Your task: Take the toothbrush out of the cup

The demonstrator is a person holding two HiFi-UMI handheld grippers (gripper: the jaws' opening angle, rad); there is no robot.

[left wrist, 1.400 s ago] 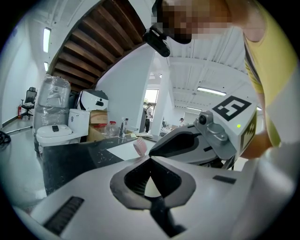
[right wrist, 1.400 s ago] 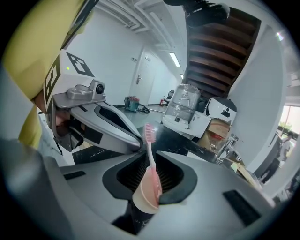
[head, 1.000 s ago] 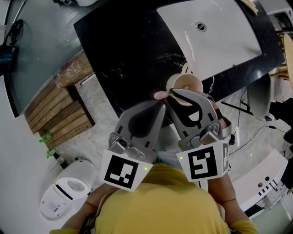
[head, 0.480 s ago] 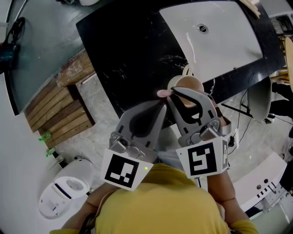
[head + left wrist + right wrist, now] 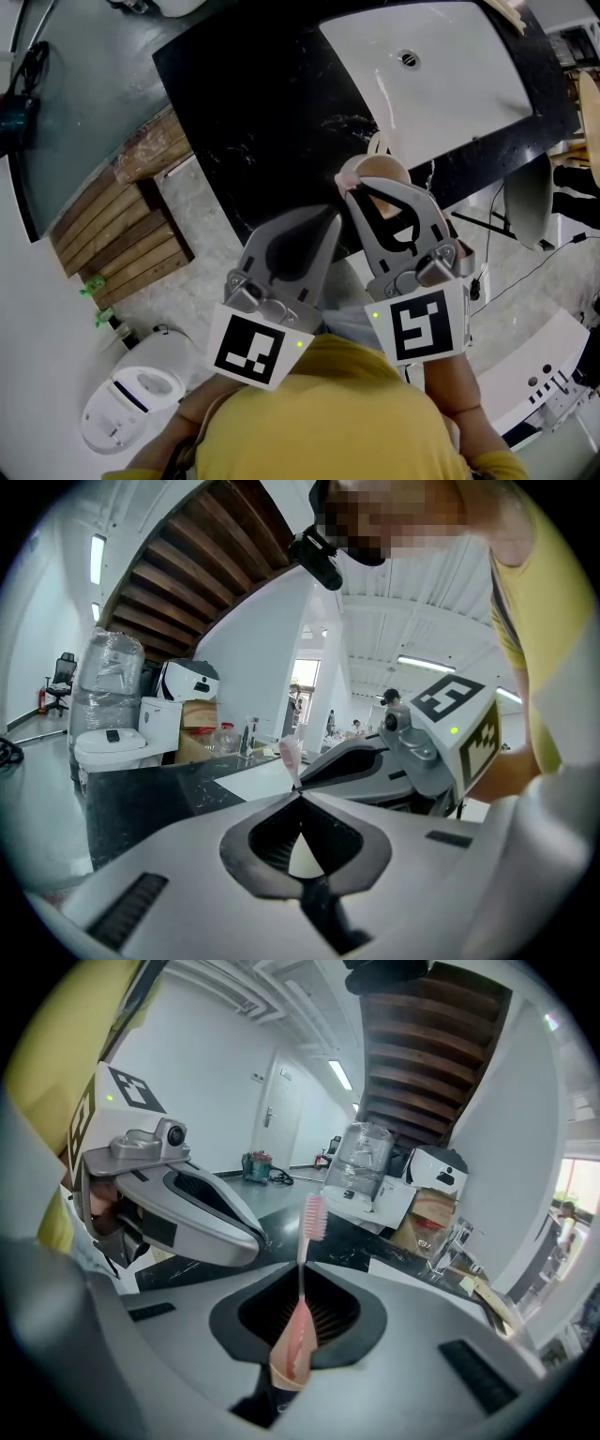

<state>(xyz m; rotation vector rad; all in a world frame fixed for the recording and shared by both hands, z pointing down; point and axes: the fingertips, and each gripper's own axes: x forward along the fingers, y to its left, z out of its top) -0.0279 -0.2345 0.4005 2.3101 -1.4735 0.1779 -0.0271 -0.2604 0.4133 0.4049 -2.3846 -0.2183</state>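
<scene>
Black marble worktop carries a tan round cup at its near edge. A pink plastic toothbrush stands in it, handle clenched by the right gripper, while the left gripper is pressed together on nothing. The grasp looks made, so the next move is probably a straight lift until the handle clears the rim.

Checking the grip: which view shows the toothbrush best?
The right gripper view: the toothbrush stands clamped in the right gripper, handle to bristles. The left gripper view shows only its bristle head; the head view, a pink tip.
</scene>
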